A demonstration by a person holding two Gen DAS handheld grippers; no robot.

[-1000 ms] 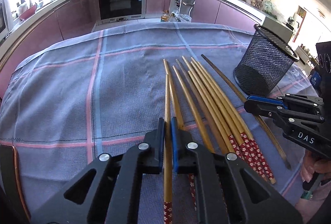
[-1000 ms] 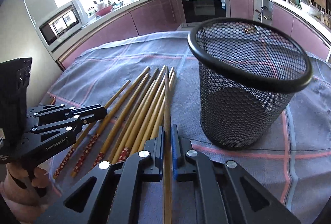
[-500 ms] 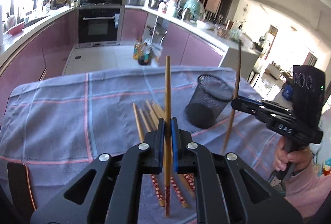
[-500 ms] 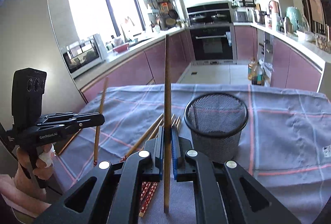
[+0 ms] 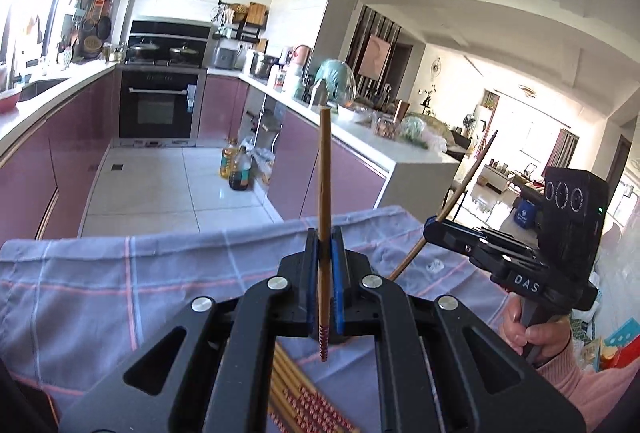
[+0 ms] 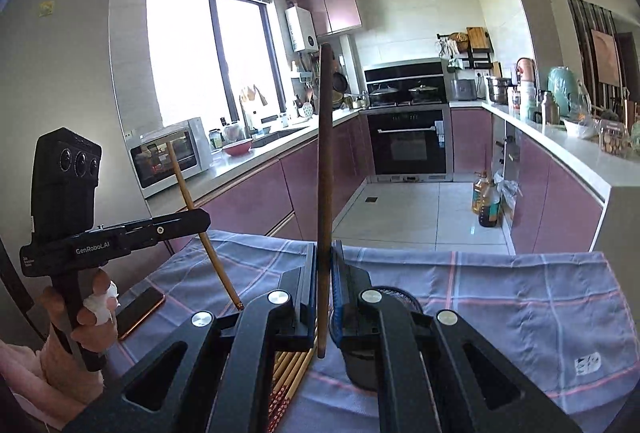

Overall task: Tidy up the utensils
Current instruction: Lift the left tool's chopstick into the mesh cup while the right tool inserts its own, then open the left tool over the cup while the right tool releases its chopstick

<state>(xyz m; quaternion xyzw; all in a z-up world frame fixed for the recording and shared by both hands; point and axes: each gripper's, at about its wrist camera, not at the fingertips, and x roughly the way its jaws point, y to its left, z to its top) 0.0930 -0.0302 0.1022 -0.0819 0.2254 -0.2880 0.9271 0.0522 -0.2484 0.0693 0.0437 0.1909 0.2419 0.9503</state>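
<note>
My left gripper (image 5: 323, 253) is shut on a light bamboo chopstick (image 5: 324, 177) with a red patterned end, held upright above the table. My right gripper (image 6: 323, 265) is shut on a dark brown chopstick (image 6: 325, 153), also upright. The right gripper shows in the left wrist view (image 5: 434, 227) with its chopstick (image 5: 466, 185) tilted. The left gripper shows in the right wrist view (image 6: 202, 219) with its chopstick (image 6: 192, 209). Several chopsticks (image 5: 304, 401) lie on the cloth below; they also show in the right wrist view (image 6: 290, 373). The black mesh holder (image 6: 394, 297) stands just behind my right fingers, mostly hidden.
The table has a blue-grey checked cloth (image 5: 120, 273). A phone (image 6: 140, 311) lies at the table's left edge in the right wrist view. Kitchen counters, an oven (image 6: 408, 145) and bottles on the floor (image 5: 236, 169) lie beyond the table.
Both grippers have lifted their chopsticks off the table and tilted up, so the chopsticks stand upright. The mesh holder has dropped low in the right wrist view and out of the left one.
</note>
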